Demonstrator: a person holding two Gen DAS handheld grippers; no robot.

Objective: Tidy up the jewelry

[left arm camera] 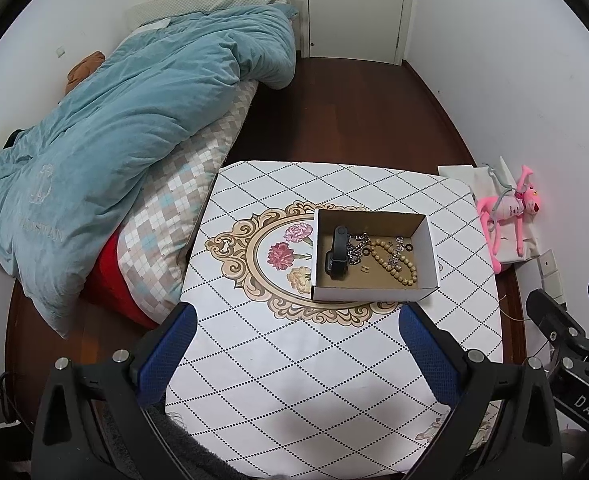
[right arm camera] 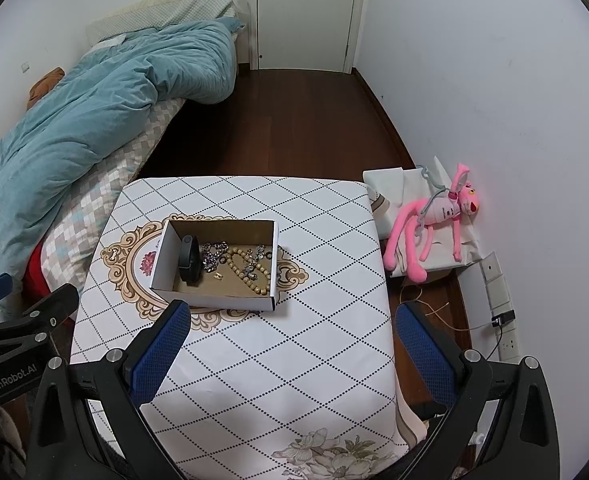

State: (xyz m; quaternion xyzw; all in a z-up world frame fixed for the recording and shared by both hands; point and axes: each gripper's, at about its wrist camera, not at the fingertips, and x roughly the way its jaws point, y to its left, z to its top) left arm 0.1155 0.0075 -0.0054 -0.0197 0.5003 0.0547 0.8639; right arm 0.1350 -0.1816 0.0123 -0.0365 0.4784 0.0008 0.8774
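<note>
A white cardboard box [left arm camera: 374,293] with a brown inside stands on the table with the diamond-pattern cloth [left arm camera: 294,380]. It holds a black smartwatch [left arm camera: 337,254], a silver chain [left arm camera: 357,249], a tan bead bracelet [left arm camera: 394,264], small dark rings and a small gold earring [left arm camera: 365,269]. The box also shows in the right wrist view [right arm camera: 214,298] with the watch [right arm camera: 189,260] and beads [right arm camera: 250,274]. My left gripper [left arm camera: 296,320] is open and empty, just short of the box's near wall. My right gripper [right arm camera: 292,318] is open and empty, right of the box.
A bed with a blue duvet [left arm camera: 114,140] lies left of the table. A pink plush toy [right arm camera: 434,220] lies on a white bag by the right wall. Wall sockets and a cable [right arm camera: 502,320] sit low on that wall. A white door [right arm camera: 306,12] stands at the far end.
</note>
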